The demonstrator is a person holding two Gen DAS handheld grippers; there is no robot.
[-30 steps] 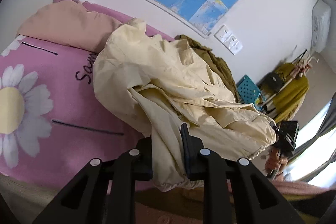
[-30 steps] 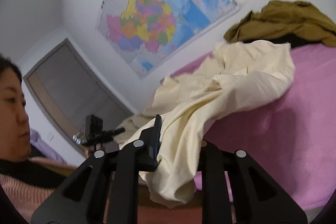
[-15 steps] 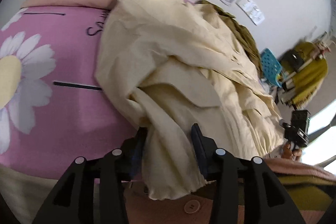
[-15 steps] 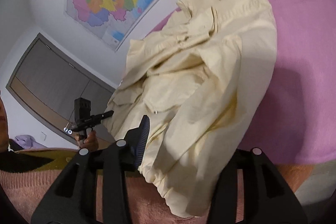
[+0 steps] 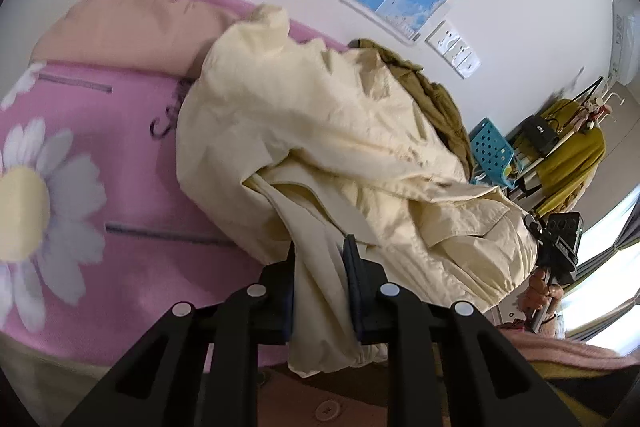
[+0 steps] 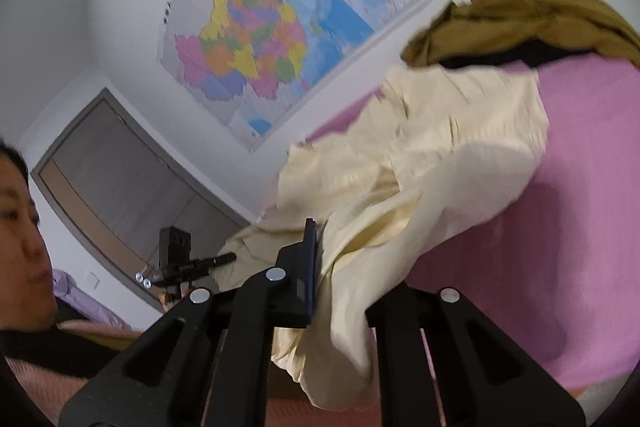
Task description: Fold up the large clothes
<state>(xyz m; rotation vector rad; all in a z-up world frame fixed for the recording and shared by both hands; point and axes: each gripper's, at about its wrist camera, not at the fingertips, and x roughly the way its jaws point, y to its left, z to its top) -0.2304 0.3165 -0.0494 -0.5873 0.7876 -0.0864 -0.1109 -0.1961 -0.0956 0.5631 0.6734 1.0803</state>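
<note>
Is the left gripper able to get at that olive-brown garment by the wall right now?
Probably not as things stand. The left gripper is clamped on the cream jacket, whose heaped bulk lies between it and the olive-brown garment on the far side.

Both wrist views look close along their fingers, sharing the cream garment point(image 5: 328, 147) and wall map point(image 6: 260, 27).

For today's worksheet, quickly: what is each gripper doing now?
Left gripper: just closed on cream jacket.
Right gripper: just closed on it too.
</note>
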